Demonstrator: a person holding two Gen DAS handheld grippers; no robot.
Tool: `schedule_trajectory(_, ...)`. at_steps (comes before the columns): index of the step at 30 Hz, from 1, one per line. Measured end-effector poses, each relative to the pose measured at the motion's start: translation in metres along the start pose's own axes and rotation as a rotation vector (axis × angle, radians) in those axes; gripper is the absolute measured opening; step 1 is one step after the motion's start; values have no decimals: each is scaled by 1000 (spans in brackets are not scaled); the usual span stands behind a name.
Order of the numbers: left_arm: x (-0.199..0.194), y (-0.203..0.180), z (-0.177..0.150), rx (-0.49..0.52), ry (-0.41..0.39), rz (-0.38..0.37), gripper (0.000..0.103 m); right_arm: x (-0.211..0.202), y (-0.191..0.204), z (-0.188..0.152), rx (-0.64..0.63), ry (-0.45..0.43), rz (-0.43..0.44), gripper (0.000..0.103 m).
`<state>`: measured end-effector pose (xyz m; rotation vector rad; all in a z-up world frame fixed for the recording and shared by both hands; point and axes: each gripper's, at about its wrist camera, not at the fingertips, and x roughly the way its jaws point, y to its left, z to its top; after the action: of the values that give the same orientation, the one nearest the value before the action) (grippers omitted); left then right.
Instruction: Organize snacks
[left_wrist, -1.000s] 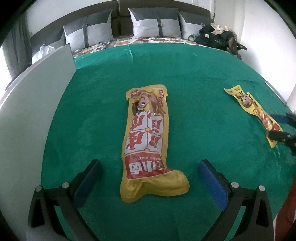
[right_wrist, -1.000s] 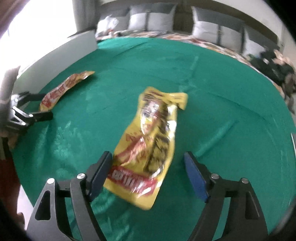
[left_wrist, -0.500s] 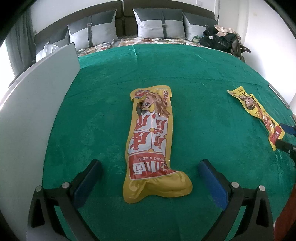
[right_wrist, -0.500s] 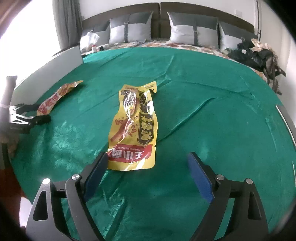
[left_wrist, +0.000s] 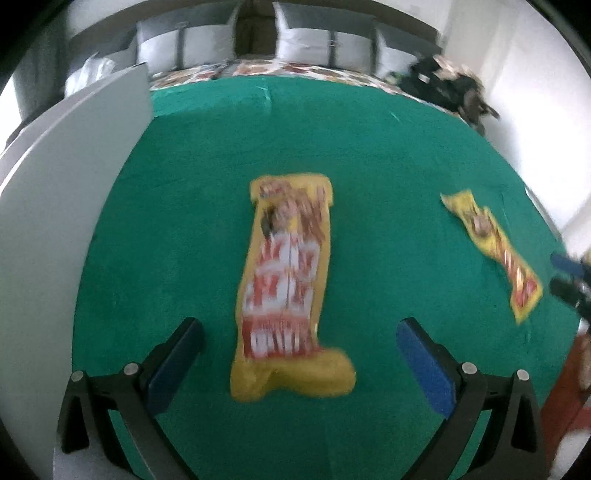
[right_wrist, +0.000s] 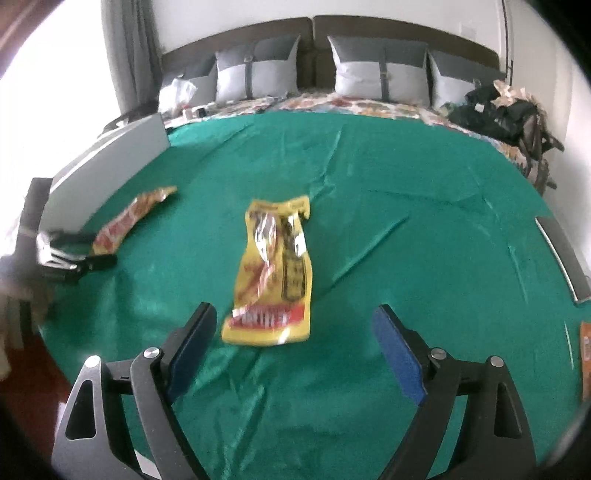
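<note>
snack packs lying flat on green cloth (right_wrist: 406, 177) | long red-yellow pack (left_wrist: 288, 280) sitting ahead between left hand-held gripper (left_wrist: 299, 339) fingers, spread wide, holding nothing | yellow pack (right_wrist: 275, 273) lying ahead of right hand-held gripper (right_wrist: 293, 332), also gaping, holding nothing

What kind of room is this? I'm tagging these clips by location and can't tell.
Most likely a bedroom: grey pillows lean against a dark padded headboard, with a floral bedsheet below them. The snack packets lie on a green cloth spread over the bed.
</note>
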<state>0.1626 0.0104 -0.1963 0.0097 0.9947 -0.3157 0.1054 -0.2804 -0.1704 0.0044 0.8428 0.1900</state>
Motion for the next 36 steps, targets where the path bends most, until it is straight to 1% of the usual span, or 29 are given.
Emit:
schedule_trajectory(2,4,-2,14,-11,15,31,103,15,3,19,-3,49,6,89)
schedule_trajectory(4,15,-4,24,1,55,67,103,39,11,37,-15,144,8,89)
schedule_trajectory(7,34,-4,28,31,116,137,103,72,24,50,-65,247,-22,89)
schedule_trajectory(10,33,-3,25,37,91,133,103,92,36,49,-115,322,-57,89)
schedule_trajectory(12,33,-2,22,39,82,131,103,91,34,48,-74,322,-49,88)
schedule_trajectory(15,34,-1,22,43,73,129,103,89,32,49,-53,326,-62,89)
schedule_trajectory(19,34,0,23,41,86,132,103,90,33,51,-47,357,-68,89)
schedule_trajectory(22,32,-2,23,63,120,119,103,93,31,55,-42,391,-67,90)
schedule_trajectory(23,32,-3,24,77,148,110,103,93,30,56,-46,404,-66,90)
schedule_trajectory(24,32,-4,25,91,174,103,103,95,29,57,-52,410,-70,87)
schedule_trajectory(25,32,-4,26,95,188,99,101,94,29,59,-54,417,-68,79)
schedule_trajectory(26,31,-5,27,98,194,96,98,91,28,60,-56,415,-72,70)
schedule_trajectory(27,28,-6,27,105,182,89,81,88,26,62,-48,419,-56,61)
schedule_trajectory(28,23,-8,29,114,165,83,52,88,23,62,-39,440,-43,60)
schedule_trajectory(29,20,-9,31,119,165,77,45,86,23,60,-39,445,-35,60)
schedule_trajectory(30,20,-9,32,115,181,69,45,83,22,59,-46,445,-29,59)
schedule_trajectory(31,19,-10,32,122,182,62,42,80,21,59,-44,438,-20,51)
schedule_trajectory(32,17,-12,29,145,182,62,41,74,19,60,-26,434,-1,47)
schedule_trajectory(34,13,-13,24,150,179,39,40,65,15,62,8,421,31,47)
schedule_trajectory(36,4,-9,15,110,156,-3,40,54,13,63,19,399,45,47)
